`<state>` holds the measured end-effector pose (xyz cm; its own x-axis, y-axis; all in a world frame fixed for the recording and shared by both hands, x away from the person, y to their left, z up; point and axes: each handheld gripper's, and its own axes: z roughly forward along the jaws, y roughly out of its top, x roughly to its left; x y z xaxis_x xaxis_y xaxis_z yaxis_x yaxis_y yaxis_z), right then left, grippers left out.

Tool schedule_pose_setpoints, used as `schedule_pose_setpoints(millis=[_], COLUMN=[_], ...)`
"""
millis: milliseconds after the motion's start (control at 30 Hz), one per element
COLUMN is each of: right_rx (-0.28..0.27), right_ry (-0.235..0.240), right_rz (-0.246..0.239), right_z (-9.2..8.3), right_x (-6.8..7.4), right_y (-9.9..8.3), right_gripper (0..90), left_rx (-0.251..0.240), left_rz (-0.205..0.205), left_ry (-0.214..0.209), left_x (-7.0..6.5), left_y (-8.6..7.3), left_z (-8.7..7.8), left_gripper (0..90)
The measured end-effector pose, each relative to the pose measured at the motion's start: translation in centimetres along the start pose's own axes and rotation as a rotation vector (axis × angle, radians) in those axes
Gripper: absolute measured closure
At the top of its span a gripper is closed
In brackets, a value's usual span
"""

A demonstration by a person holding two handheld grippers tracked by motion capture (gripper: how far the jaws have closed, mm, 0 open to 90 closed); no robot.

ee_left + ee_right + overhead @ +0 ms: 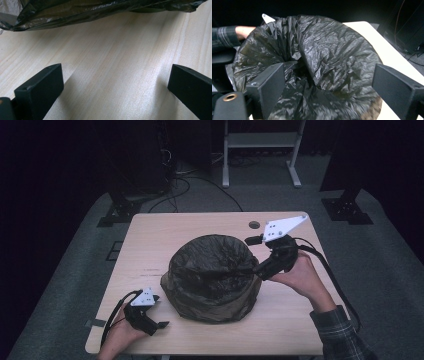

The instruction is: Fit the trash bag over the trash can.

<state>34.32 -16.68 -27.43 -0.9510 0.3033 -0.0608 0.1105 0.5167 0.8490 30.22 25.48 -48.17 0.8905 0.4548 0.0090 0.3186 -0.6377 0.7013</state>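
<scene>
A crumpled black plastic bag (212,277) lies domed over a round shape in the middle of the light wooden table (150,235). My right gripper (255,255) is at the bag's right rim, open, its jaws spread wide over the bag (332,57) with nothing pinched between them. My left gripper (159,312) rests low on the table near the front left edge, open, a short way from the bag. In the left gripper view its jaws (116,80) frame bare wood, and the bag's hem (75,12) lies just ahead.
A round cable hole (254,225) sits near the table's back edge. On the grey floor behind stand a white frame (260,150), loose cables (190,175) and dark stand feet (117,212). A sleeve (227,35) appears beyond the bag.
</scene>
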Motion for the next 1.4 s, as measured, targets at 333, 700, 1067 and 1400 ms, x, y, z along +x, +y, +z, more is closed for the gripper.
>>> schedule_pose_setpoints(millis=[333, 700, 1067, 1400], right_rx=[0.151, 0.337, 0.517, 0.365], right_ry=[0.029, 0.04, 0.107, 0.039], right_rz=[-0.045, -0.02, 0.02, -0.008], right_z=[3.6, 6.7, 7.8, 6.0], right_x=[0.3, 0.1, 0.3, 0.1], right_y=[0.6, 0.2, 0.7, 2.8], right_gripper=[10.0, 9.8, 10.0, 9.7], left_rx=[-0.014, -0.014, -0.014, -0.013], left_rz=[0.007, 0.007, 0.008, 0.009], left_ry=[-0.007, -0.007, -0.007, -0.01], left_x=[0.1, 0.1, 0.1, 0.1], left_y=[-0.1, -0.1, -0.1, -0.1], left_z=[0.0, 0.0, 0.0, 0.0], left_gripper=[0.0, 0.0, 0.0, 0.0])
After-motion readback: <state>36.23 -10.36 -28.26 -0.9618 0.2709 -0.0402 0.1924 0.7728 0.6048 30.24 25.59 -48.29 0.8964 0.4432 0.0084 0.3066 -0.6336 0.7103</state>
